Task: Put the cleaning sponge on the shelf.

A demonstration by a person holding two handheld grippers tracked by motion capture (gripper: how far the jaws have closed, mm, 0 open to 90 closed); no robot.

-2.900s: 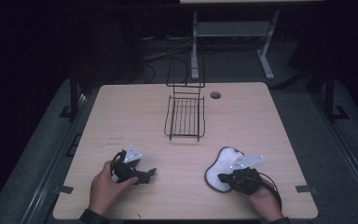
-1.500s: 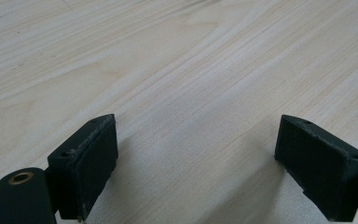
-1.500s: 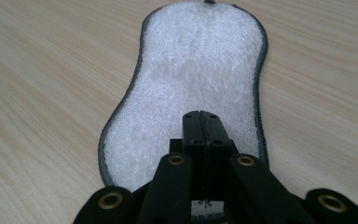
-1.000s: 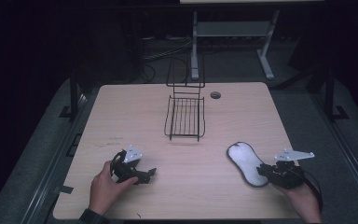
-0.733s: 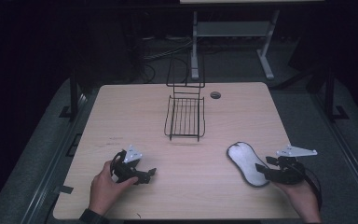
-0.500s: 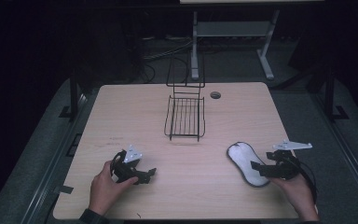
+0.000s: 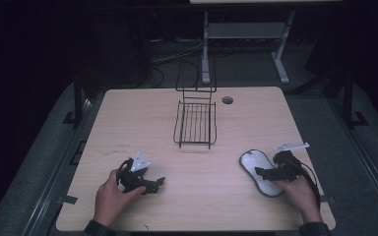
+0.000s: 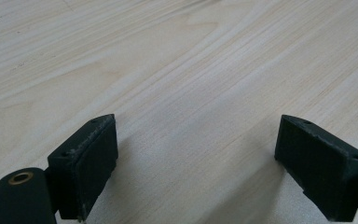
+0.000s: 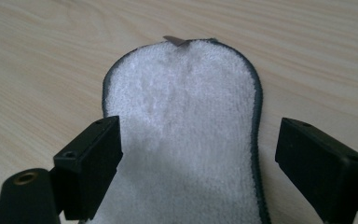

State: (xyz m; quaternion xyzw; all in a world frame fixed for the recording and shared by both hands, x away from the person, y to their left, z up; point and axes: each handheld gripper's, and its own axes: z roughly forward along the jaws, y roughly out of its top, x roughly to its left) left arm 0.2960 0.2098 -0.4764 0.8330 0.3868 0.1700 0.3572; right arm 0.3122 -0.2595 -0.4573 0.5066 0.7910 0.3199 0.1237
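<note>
Near the bench's right front corner, a white, dark-edged terry pad [image 9: 186, 135] is straddled by the right gripper [image 9: 198, 175], jaws spread; the left gripper [image 8: 196, 168] is likewise spread.

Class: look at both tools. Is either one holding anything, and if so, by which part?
Nothing is held. The left tool is open over bare table. The right tool is open, its jaws either side of the white fleecy pad, not clamped.

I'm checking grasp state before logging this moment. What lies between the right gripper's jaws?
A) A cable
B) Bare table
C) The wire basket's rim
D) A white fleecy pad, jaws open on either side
D: in the right gripper view the right gripper has its jaws spread wide over the white fleecy pad, which lies flat on the table, ungripped.
</note>
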